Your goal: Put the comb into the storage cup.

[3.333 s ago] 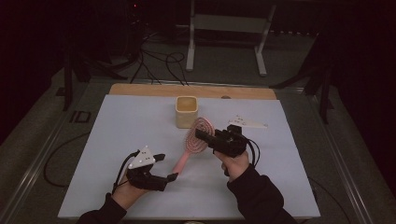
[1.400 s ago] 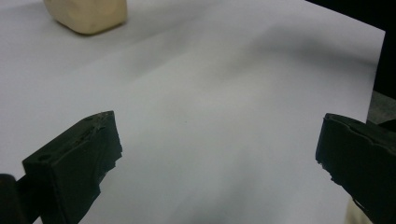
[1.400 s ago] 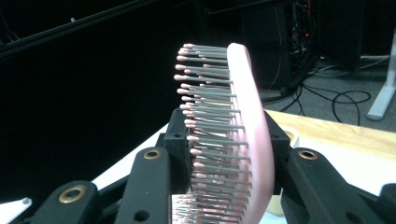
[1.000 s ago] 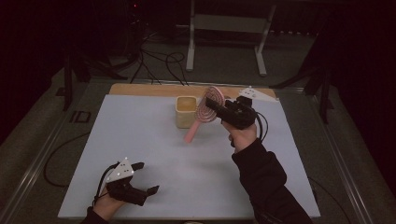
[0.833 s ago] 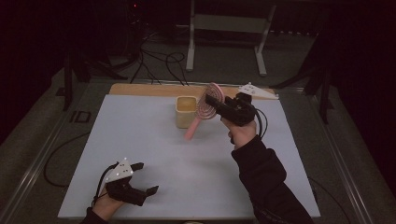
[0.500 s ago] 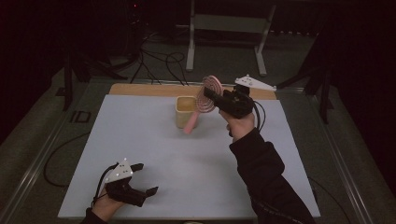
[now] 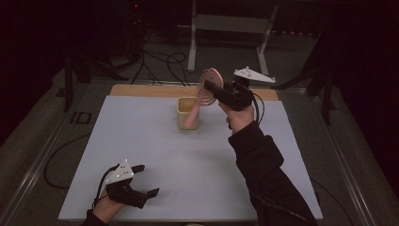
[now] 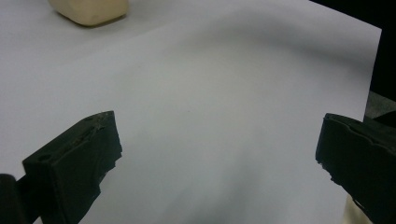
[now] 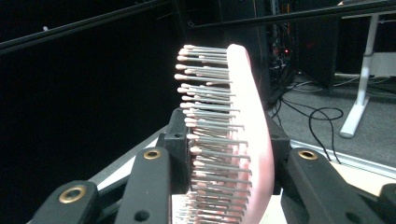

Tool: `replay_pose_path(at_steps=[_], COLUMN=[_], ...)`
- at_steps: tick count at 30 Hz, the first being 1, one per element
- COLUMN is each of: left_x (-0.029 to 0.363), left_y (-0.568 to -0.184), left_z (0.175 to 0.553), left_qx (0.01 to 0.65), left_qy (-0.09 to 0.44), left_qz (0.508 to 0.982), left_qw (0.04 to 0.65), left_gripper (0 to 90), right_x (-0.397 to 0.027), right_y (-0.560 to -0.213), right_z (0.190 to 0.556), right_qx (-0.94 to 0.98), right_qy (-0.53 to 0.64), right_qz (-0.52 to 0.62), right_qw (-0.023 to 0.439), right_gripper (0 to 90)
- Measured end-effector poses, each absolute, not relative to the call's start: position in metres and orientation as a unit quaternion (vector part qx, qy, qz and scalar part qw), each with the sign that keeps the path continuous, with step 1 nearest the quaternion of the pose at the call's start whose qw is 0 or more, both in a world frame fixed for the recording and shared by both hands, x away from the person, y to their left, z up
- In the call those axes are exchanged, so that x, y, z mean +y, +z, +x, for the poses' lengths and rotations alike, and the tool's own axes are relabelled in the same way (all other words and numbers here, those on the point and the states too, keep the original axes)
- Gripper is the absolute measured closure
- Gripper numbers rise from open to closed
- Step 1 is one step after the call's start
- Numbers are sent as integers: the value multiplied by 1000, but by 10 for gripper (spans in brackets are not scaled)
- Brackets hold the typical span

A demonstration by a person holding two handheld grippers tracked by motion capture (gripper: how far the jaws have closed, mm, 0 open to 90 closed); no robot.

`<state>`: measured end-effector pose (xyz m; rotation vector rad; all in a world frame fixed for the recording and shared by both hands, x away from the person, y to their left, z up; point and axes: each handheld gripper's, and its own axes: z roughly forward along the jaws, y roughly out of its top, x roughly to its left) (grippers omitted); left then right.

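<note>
My right gripper [image 7: 217,92] is shut on the round head of a pink hairbrush [image 7: 207,88], held up in the air at the back of the table. The brush handle [image 7: 192,115] slants down into or just in front of a cream cup [image 7: 184,109]; I cannot tell which. In the right gripper view the pink hairbrush [image 9: 243,135] stands between the jaws with its bristles pointing left. My left gripper [image 7: 144,181] rests near the front left edge, open with nothing between its fingers. In the left gripper view the cream cup [image 8: 91,9] shows at the top left.
A white sheet [image 7: 155,155] covers most of the table, with a wooden strip [image 7: 141,90] along its back edge. Cables [image 7: 160,61] and a table frame's white leg [image 7: 192,35] lie on the floor behind.
My right gripper has carried the hairbrush up and toward the back of the table, the handle swinging over the cup. The left gripper has stayed where it was.
</note>
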<state>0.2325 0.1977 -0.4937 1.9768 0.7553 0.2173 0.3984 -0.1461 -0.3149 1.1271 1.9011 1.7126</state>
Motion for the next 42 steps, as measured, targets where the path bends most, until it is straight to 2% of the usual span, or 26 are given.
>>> replay_pose_path(at_steps=[42], left_x=[200], left_y=[-494], left_z=[232], left_qx=[309], left_qy=[85], left_qz=[810], left_qw=[492], left_gripper=[3], right_x=[-130], right_y=[-299], right_z=[441], right_qx=[643], right_qy=[609], right_qz=[415], right_qw=[207], right_gripper=[653])
